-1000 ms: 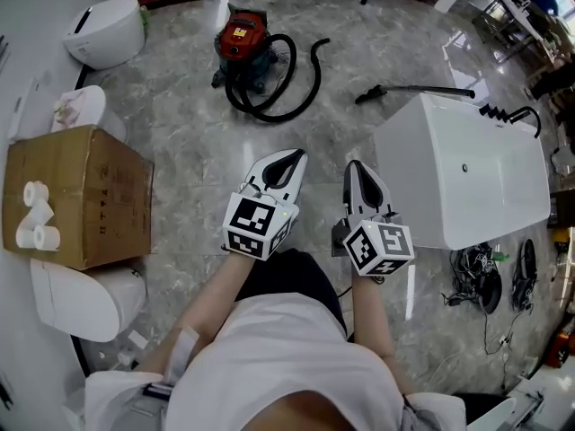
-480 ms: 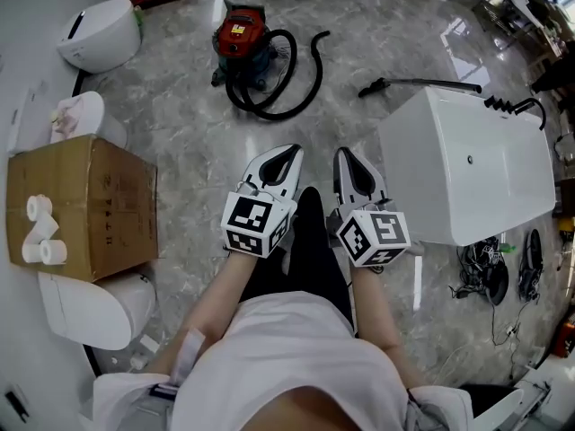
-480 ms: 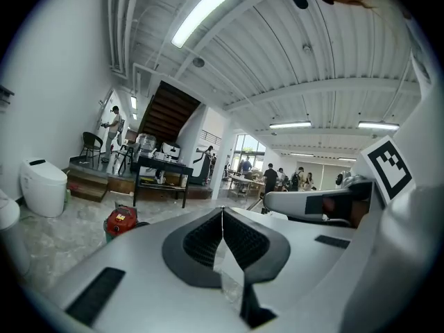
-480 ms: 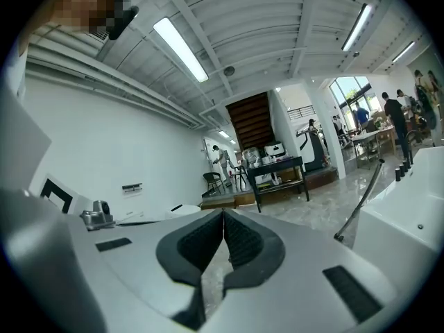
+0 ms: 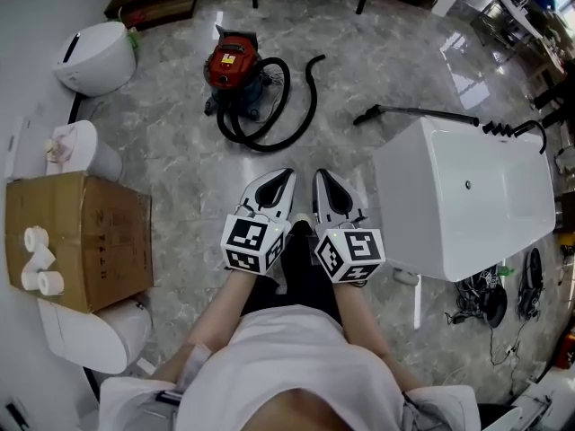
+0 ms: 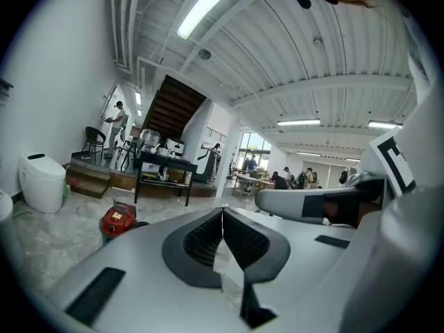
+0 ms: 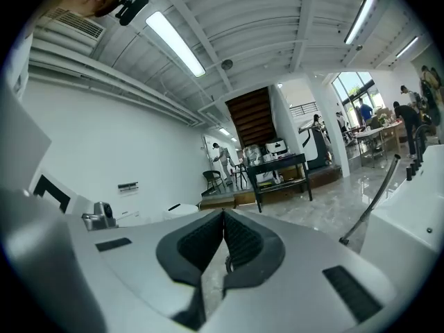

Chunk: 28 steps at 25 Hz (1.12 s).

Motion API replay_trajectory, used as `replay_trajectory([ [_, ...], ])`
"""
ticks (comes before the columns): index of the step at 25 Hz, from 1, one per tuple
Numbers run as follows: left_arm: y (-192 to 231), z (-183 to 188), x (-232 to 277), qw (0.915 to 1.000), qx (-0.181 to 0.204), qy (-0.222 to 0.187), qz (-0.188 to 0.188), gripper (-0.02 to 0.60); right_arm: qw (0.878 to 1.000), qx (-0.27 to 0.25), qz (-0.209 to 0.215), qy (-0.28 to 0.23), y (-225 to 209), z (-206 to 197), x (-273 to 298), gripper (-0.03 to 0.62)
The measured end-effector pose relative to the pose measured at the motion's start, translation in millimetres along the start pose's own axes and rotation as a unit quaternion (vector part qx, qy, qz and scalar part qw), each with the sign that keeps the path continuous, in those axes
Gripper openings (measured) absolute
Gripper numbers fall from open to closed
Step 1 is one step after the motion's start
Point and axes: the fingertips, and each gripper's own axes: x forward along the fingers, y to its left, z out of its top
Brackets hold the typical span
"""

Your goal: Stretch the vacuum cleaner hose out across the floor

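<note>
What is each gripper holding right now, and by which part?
Nothing. The left gripper and right gripper both have their jaws shut with nothing between them. The black hose lies looped beside the red vacuum cleaner, untouched.

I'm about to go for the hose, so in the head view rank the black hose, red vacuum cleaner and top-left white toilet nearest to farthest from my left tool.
1. Black hose, coiled on the floor just ahead of the left tool.
2. Red vacuum cleaner, beyond the coil, slightly left.
3. White toilet, far left by the wall.
</note>
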Motion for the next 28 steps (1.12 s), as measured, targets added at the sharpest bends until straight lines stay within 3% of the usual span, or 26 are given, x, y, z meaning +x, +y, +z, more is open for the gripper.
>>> replay_trajectory([
  [16, 19, 36, 168, 0.9999, 0.004, 0.0, 0.012, 0.008, 1.0, 0.029, 0.008, 0.009, -142, 46, 110, 0.012],
  [28, 24, 31, 201, 0.9996, -0.009, 0.002, 0.026, 0.008, 0.999, 0.039, 0.002, 0.007, -187, 54, 119, 0.012],
])
